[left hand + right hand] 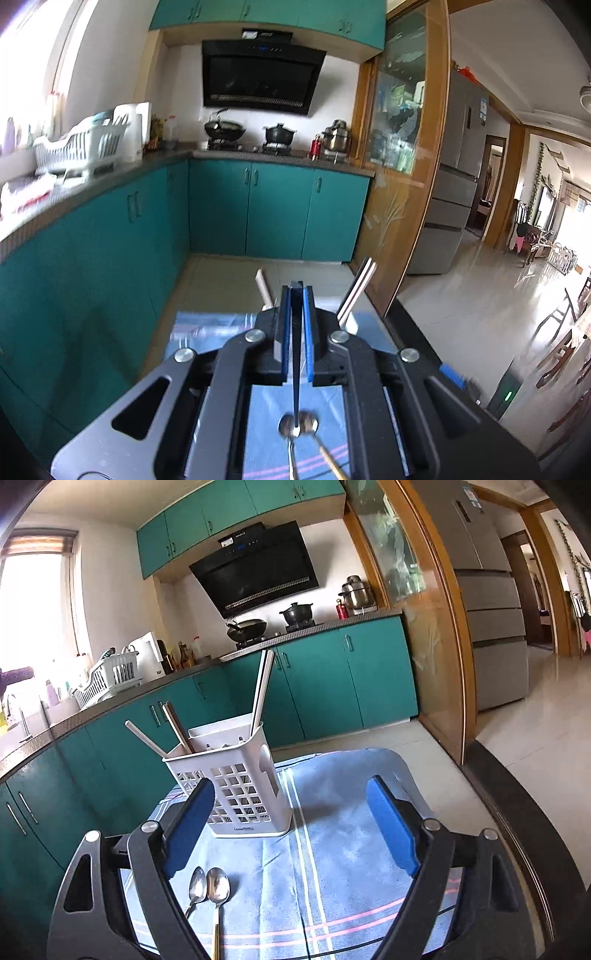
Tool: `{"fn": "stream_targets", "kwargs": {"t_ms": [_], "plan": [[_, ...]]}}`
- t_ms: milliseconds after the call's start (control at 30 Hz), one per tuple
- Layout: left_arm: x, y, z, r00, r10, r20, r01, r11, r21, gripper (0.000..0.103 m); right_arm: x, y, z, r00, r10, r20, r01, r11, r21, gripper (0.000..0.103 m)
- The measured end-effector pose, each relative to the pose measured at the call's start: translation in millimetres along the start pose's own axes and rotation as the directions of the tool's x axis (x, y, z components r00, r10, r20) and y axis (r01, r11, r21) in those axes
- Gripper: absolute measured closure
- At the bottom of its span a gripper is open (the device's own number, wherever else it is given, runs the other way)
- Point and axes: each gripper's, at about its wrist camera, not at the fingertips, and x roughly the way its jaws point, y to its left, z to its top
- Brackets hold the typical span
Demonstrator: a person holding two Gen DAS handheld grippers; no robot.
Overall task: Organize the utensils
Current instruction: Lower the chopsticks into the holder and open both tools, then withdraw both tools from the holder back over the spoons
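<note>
In the left wrist view my left gripper is shut on a thin dark chopstick that runs back toward the camera. Under it two metal spoons lie on the blue cloth. Pale chopsticks stick up beyond the fingers; the holder itself is hidden there. In the right wrist view my right gripper stands wide open and empty, low over the blue cloth. The white slotted utensil holder stands just ahead of the left finger, with several chopsticks in it. The spoons lie near the left pad.
The dark table edge runs along the right, with tiled floor beyond. Teal cabinets, a counter with a white dish rack, a stove with a wok and a glass sliding door stand behind.
</note>
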Motion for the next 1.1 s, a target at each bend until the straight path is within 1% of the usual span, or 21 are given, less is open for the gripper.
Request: {"fn": "stream_targets", "kwargs": {"t_ms": [133, 233, 267, 333, 433, 500, 567, 633, 667, 700, 733, 767, 800, 833, 867, 933, 1000, 1033, 1067, 1100], "plan": [[8.7, -16.7, 56.7, 0.998, 0.002, 0.055, -0.003, 1.000, 0.015, 0.097, 8.3, -8.7, -0.9, 1.000, -0.001, -0.028, 0.001, 1.000, 0.015, 0.021], [26.7, -18.7, 84.2, 0.995, 0.034, 0.090, -0.032, 0.999, -0.020, 0.097, 14.2, -11.6, -1.4, 0.999, 0.000, -0.044, 0.001, 1.000, 0.030, 0.021], [33.6, -18.6, 89.2, 0.995, 0.037, 0.094, -0.034, 0.999, -0.030, 0.097, 13.6, -13.1, -1.0, 0.999, 0.002, -0.045, 0.000, 0.999, 0.034, 0.021], [59.2, -16.5, 95.1, 0.994, 0.052, 0.095, -0.047, 0.997, -0.060, 0.097, 15.0, -14.5, -0.7, 0.999, 0.009, -0.053, -0.007, 0.999, 0.036, 0.021], [98.3, -10.1, 87.4, 0.996, 0.070, 0.055, -0.064, 0.993, -0.100, 0.097, 15.5, -16.7, -0.4, 0.998, 0.017, -0.061, -0.014, 0.999, 0.040, 0.021], [131.7, -1.5, 69.7, 0.995, 0.099, 0.009, -0.097, 0.987, -0.131, 0.097, 15.9, -17.7, 0.0, 0.998, 0.022, -0.065, -0.019, 0.999, 0.042, 0.021], [155.6, 6.1, 48.0, 0.993, 0.114, -0.040, -0.118, 0.983, -0.144, 0.097, 15.4, -18.5, 0.5, 0.997, 0.031, -0.066, -0.028, 0.999, 0.044, 0.021], [177.2, 10.7, 23.5, 0.985, 0.149, -0.092, -0.161, 0.977, -0.141, 0.096, 15.1, -17.5, 0.6, 0.997, 0.035, -0.069, -0.033, 0.999, 0.037, 0.021], [181.6, 10.6, 15.8, 0.981, 0.157, -0.110, -0.171, 0.977, -0.131, 0.090, 15.4, -17.2, 0.4, 0.996, 0.039, -0.075, -0.037, 0.999, 0.033, 0.021], [188.4, 10.7, 7.5, 0.978, 0.158, -0.137, -0.174, 0.978, -0.112, 0.069, 15.6, -17.0, 0.2, 0.996, 0.040, -0.079, -0.038, 0.999, 0.031, 0.021], [189.9, 9.9, 0.9, 0.975, 0.162, -0.151, -0.177, 0.979, -0.096, 0.042, 15.8, -16.5, 0.2, 0.996, 0.042, -0.083, -0.040, 0.999, 0.029, 0.021], [183.6, 7.5, -5.2, 0.974, 0.178, -0.140, -0.190, 0.979, -0.077, 0.034, 15.8, -16.2, 0.2, 0.995, 0.045, -0.087, -0.043, 0.999, 0.026, 0.021], [170.0, 4.0, -10.3, 0.976, 0.187, -0.109, -0.194, 0.980, -0.054, 0.028, 15.3, -15.7, 0.5, 0.995, 0.048, -0.087, -0.046, 0.999, 0.023, 0.021], [158.6, 0.9, -13.7, 0.979, 0.183, -0.089, -0.187, 0.982, -0.036, 0.026, 13.6, -14.9, 0.7, 0.995, 0.052, -0.084, -0.050, 0.999, 0.018, 0.021], [137.1, -3.0, -21.4, 0.983, 0.173, -0.062, -0.174, 0.985, -0.012, 0.025, 12.3, -14.1, 0.6, 0.995, 0.054, -0.083, -0.053, 0.999, 0.012, 0.021], [97.6, -8.3, -41.9, 0.991, 0.130, -0.010, -0.130, 0.991, 0.012, 0.018, 9.2, -10.9, 0.7, 0.995, 0.061, -0.082, -0.062, 0.998, -0.008, 0.021], [73.1, -12.3, -63.8, 0.993, 0.115, 0.010, -0.116, 0.993, 0.032, 0.016, 7.8, -7.8, -0.2, 0.994, 0.068, -0.086, -0.070, 0.997, -0.019, 0.021], [57.5, -13.3, -84.5, 0.994, 0.112, 0.012, -0.113, 0.993, 0.045, 0.015, 8.3, -6.0, -0.6, 0.993, 0.070, -0.090, -0.072, 0.997, -0.025, 0.021], [50.4, -13.9, -97.3, 0.994, 0.106, 0.006, -0.106, 0.993, 0.052, 0.015, 8.8, -4.3, -1.7, 0.993, 0.070, -0.096, -0.074, 0.997, -0.031, 0.020], [44.0, -14.0, -116.7, 0.995, 0.101, -0.012, -0.100, 0.993, 0.061, 0.015, 9.5, -2.8, -2.6, 0.992, 0.073, -0.104, -0.078, 0.996, -0.036, 0.020]]}}
